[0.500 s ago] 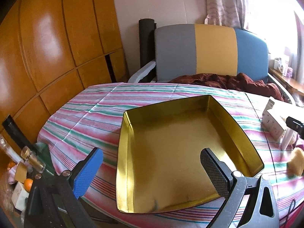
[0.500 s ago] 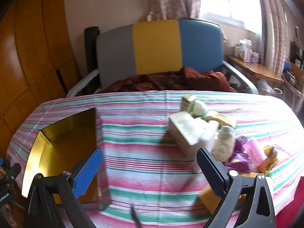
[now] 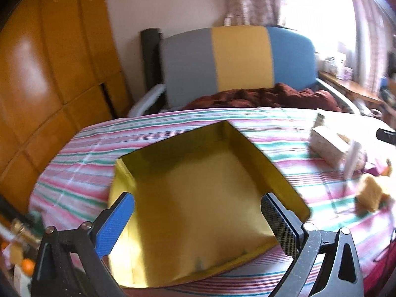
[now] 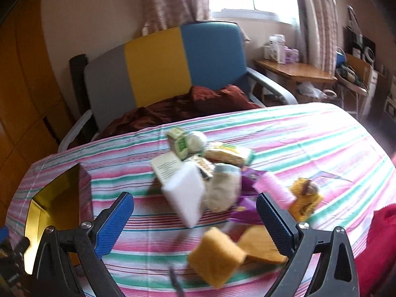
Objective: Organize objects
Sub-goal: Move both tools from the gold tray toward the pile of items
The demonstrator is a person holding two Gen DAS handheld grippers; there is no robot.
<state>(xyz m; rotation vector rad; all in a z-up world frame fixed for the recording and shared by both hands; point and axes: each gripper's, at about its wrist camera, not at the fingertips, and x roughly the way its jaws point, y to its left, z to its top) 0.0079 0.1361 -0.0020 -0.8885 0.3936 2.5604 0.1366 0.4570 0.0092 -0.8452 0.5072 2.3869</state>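
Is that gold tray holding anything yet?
Empty. The left wrist view shows the tray's whole bare floor; the items sit in a pile on the cloth beside it.

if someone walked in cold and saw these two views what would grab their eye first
Probably the shiny gold tray, standing empty on the striped tablecloth, right in front of the open left gripper. Next, the jumbled pile to its right: a white box, yellow sponges and a pink bottle, ahead of the open right gripper. Behind the table stands a grey, yellow and blue chair.
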